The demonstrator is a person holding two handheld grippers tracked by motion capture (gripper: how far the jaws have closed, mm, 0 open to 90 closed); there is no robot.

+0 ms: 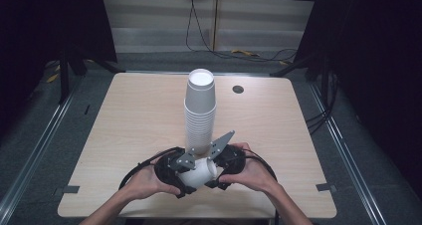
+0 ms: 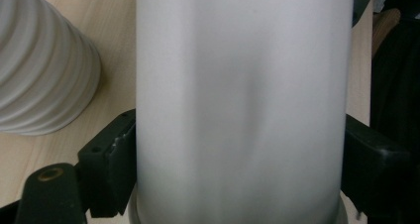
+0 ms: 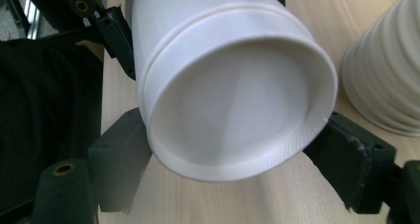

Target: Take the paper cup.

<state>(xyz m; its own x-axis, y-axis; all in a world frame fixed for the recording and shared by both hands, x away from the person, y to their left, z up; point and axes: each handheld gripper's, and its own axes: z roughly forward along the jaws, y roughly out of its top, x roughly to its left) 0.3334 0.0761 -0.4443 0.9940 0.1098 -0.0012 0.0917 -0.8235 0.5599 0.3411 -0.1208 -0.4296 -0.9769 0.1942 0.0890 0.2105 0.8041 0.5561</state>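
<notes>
A white paper cup (image 1: 199, 174) lies on its side just above the table's near edge, held between both grippers. My left gripper (image 1: 191, 179) grips its wall: in the left gripper view the cup (image 2: 237, 105) runs up between the two black pads (image 2: 106, 167), which press on its sides. My right gripper (image 1: 215, 173) holds the other end. In the right gripper view the cup's recessed base (image 3: 233, 100) faces the camera, with the pads (image 3: 121, 157) against both sides. A tall stack of upturned white cups (image 1: 200, 110) stands just behind the hands.
The stack's ribbed side (image 2: 39, 70) is close beside the held cup and appears again as the stack (image 3: 386, 75). The wooden table (image 1: 139, 115) has a black grommet hole (image 1: 238, 89) at the back and tape marks (image 1: 69, 189) near the front corners. Cables lie on the floor beyond.
</notes>
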